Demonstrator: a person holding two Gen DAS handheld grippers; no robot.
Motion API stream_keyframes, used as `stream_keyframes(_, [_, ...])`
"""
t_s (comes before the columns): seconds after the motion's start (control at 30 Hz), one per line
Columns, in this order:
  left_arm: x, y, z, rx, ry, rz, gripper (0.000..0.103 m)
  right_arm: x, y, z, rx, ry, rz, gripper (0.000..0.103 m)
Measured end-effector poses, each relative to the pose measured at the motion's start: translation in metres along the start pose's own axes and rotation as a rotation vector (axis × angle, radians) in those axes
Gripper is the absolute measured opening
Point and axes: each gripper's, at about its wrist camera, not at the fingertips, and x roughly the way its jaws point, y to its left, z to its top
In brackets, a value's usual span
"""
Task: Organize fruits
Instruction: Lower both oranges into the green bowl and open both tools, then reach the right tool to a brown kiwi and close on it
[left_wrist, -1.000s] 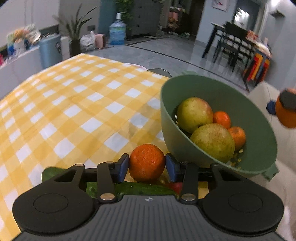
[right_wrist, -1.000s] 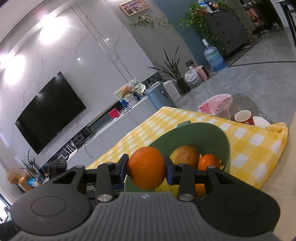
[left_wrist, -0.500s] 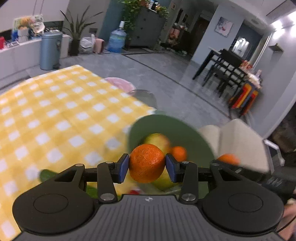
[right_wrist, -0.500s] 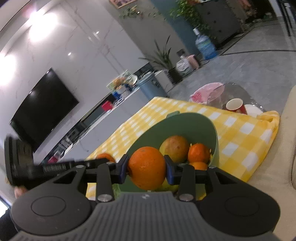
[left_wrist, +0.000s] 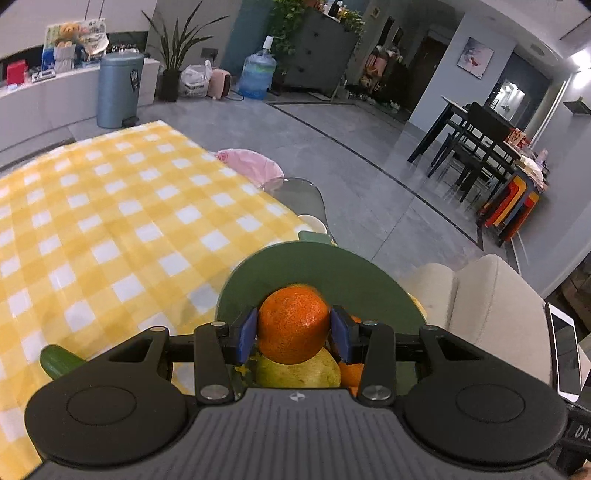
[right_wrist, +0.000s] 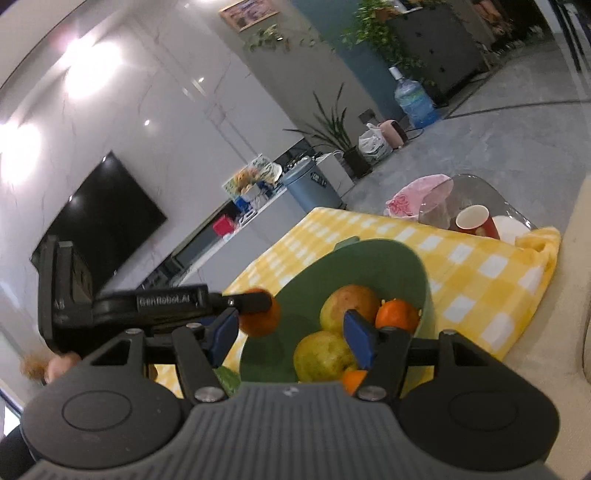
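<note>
My left gripper (left_wrist: 293, 332) is shut on an orange (left_wrist: 293, 323) and holds it just above the green bowl (left_wrist: 314, 266). A yellow-green pear (left_wrist: 299, 371) lies below it in the bowl. In the right wrist view my right gripper (right_wrist: 290, 336) is open and empty over the same green bowl (right_wrist: 369, 258). That bowl holds two pears (right_wrist: 349, 304) and small oranges (right_wrist: 397, 314). The left gripper's orange (right_wrist: 260, 319) hangs over the bowl's left rim.
The bowl stands on a yellow checked tablecloth (left_wrist: 110, 221) near its edge. A cucumber (left_wrist: 59, 360) lies at the left. A red cup (right_wrist: 474, 221) and a pink cloth (right_wrist: 417, 194) sit beyond the table. A beige sofa (left_wrist: 491, 302) is at the right.
My right gripper has opened and no longer holds its orange. My left gripper has carried its orange up and over the green bowl.
</note>
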Motion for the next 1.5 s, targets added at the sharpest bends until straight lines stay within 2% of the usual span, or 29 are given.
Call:
stream_keyframes(0.07, [0.002,-0.001,-0.001,0.008,-0.004,0.018,0.051,0.000,-0.004,0.000,0.007,0.002,-0.016,0.061])
stream_keyframes(0.2, [-0.006,-0.004,-0.004,0.035,-0.044,0.040,0.069,-0.001,-0.004,0.001,0.017,0.003,-0.017,0.061])
stream_keyframes(0.53, [-0.057,-0.009,-0.023,0.038,-0.114,0.092,0.076,-0.002,0.009,0.004,-0.005,0.012,-0.017,0.061])
stream_keyframes(0.7, [-0.080,-0.012,-0.031,0.039,-0.070,0.127,0.075,-0.001,0.029,0.003,-0.051,0.052,-0.035,0.061])
stream_keyframes(0.83, [-0.096,-0.013,-0.042,0.044,-0.069,0.175,0.075,-0.004,0.049,0.001,-0.084,0.068,-0.027,0.062])
stream_keyframes(1.03, [-0.124,0.003,-0.055,-0.026,-0.089,0.190,0.075,-0.004,0.074,-0.005,-0.135,0.090,-0.042,0.063])
stream_keyframes(1.27, [-0.151,0.036,-0.076,-0.121,-0.073,0.282,0.075,0.017,0.100,-0.025,-0.132,0.162,-0.078,0.061])
stream_keyframes(1.33, [-0.159,0.051,-0.083,-0.168,-0.093,0.308,0.075,0.023,0.112,-0.032,-0.157,0.174,-0.085,0.061])
stream_keyframes(1.4, [-0.165,0.069,-0.092,-0.223,-0.111,0.369,0.075,0.029,0.123,-0.038,-0.175,0.183,-0.082,0.061])
stream_keyframes(1.5, [-0.168,0.101,-0.106,-0.335,-0.100,0.403,0.075,0.040,0.140,-0.049,-0.202,0.209,-0.076,0.061])
